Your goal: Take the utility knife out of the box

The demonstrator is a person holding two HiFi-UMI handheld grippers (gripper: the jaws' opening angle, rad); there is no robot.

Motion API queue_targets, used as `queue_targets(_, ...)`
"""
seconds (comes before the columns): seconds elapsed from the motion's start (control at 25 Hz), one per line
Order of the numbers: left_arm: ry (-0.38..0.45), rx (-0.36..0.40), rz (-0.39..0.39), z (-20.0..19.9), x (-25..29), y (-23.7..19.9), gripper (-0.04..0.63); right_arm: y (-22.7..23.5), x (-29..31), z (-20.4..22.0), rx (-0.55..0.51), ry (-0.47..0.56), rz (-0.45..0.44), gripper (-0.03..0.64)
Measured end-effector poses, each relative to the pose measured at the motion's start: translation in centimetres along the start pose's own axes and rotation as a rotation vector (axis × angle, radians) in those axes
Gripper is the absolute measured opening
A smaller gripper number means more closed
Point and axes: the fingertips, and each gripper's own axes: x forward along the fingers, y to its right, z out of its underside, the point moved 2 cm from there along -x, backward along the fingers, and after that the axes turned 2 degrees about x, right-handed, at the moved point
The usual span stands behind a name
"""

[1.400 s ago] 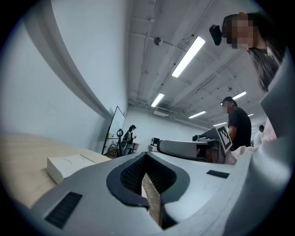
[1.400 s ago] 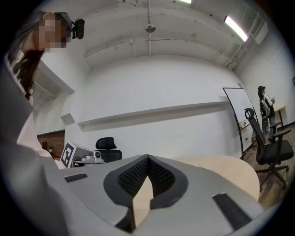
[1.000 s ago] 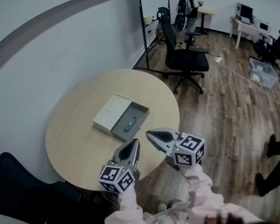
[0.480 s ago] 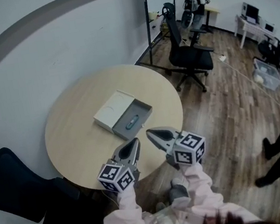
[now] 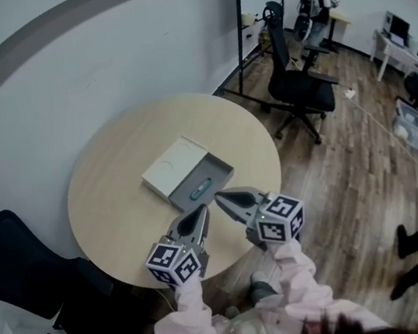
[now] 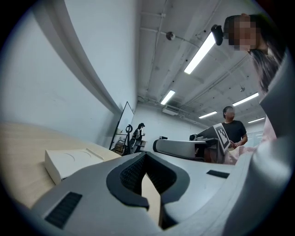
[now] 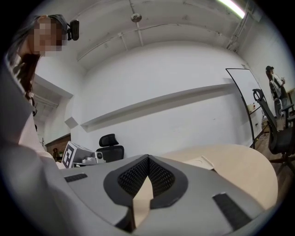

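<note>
Head view shows the round table point(image 5: 106, 210) with the open grey box point(image 5: 214, 171) near its middle and a white lid point(image 5: 168, 167) touching its left side. The teal utility knife point(image 5: 199, 190) lies inside the box. At the table's near edge, the left gripper point(image 5: 200, 213) and right gripper point(image 5: 221, 197) point at the box, each with jaws closed together on nothing.

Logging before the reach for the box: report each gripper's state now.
Left gripper: jaws shut, nothing between them.
Right gripper: jaws shut, nothing between them.
</note>
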Motion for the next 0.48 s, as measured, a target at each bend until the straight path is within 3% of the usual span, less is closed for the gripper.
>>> queue_targets(0.48, 0.016, -0.042, -0.127, 0.2, 2.8, -2.9, 0.000, 4.2, 3.0, -0.9, -0.017, -0.071, -0.114, -0.008)
